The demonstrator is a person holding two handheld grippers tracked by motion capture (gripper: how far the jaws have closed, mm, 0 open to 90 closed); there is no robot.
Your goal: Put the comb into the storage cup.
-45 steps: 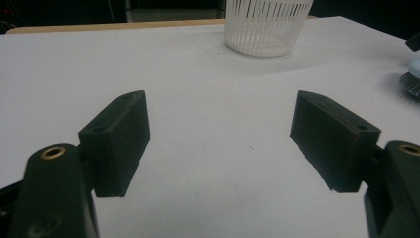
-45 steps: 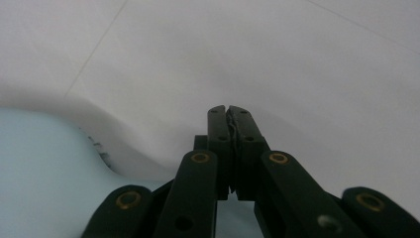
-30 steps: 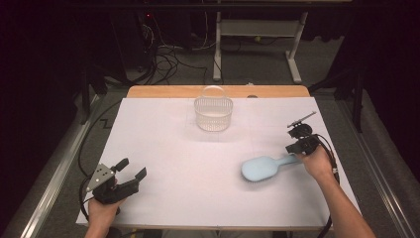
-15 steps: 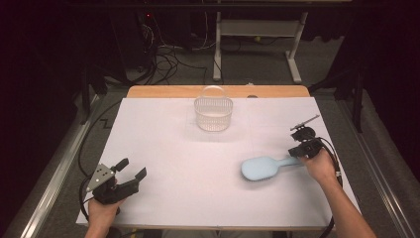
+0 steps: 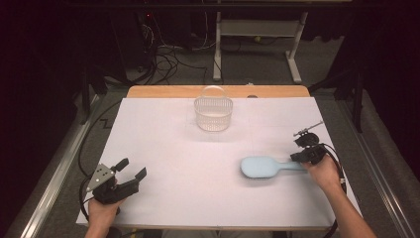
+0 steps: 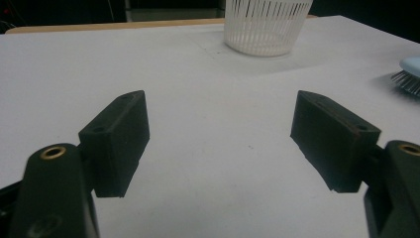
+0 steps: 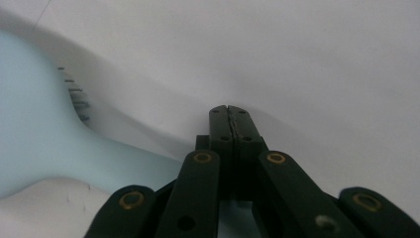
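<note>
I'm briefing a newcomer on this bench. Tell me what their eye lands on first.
First the pale blue hairbrush, lying bristles down on the white table at the right, its handle end at the right gripper, whose jaws are pressed together beside the handle in its own view. Next the clear slotted basket, upright near the far edge at the middle. Last the left gripper, open with nothing between its jaws, at the near left corner.

Both forearms come in from the near edge. The left hand point(image 5: 101, 210) grips the left gripper point(image 5: 132, 168) low over the surface, its jaws spread wide with nothing between them. The right hand point(image 5: 324, 172) holds the right gripper point(image 5: 297, 157), jaws pressed flat together, tips pointing leftward.
</note>
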